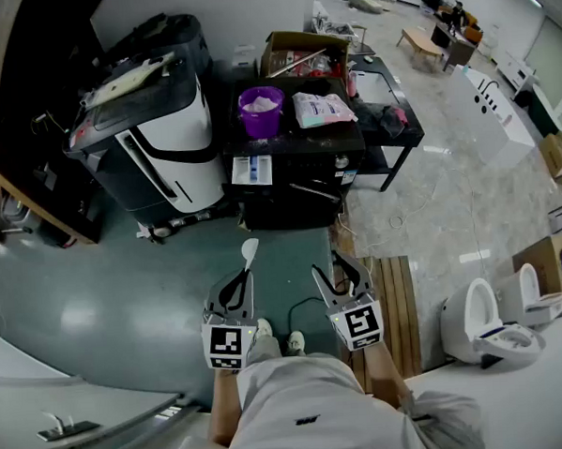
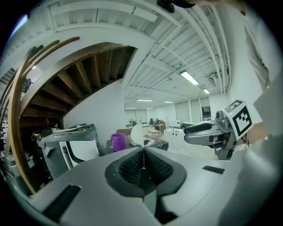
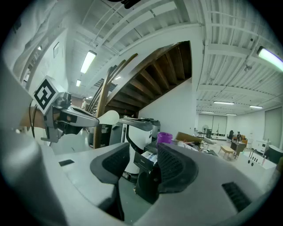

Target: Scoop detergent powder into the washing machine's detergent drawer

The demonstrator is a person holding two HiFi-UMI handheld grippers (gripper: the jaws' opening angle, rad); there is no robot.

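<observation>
My left gripper is shut on the handle of a white spoon, held out in front of me above the green floor. The spoon's bowl stands edge-up beyond the closed jaws. My right gripper hangs beside it, open and empty. Ahead stands the black washing machine, with its detergent drawer pulled out at the front left. On its top sit a purple cup of white powder and a pale detergent bag. Both grippers are well short of the machine.
A white-and-black appliance stands left of the washer, under a wooden stair. A cardboard box and a black table are behind and to the right. Wooden planks and a white toilet lie to my right.
</observation>
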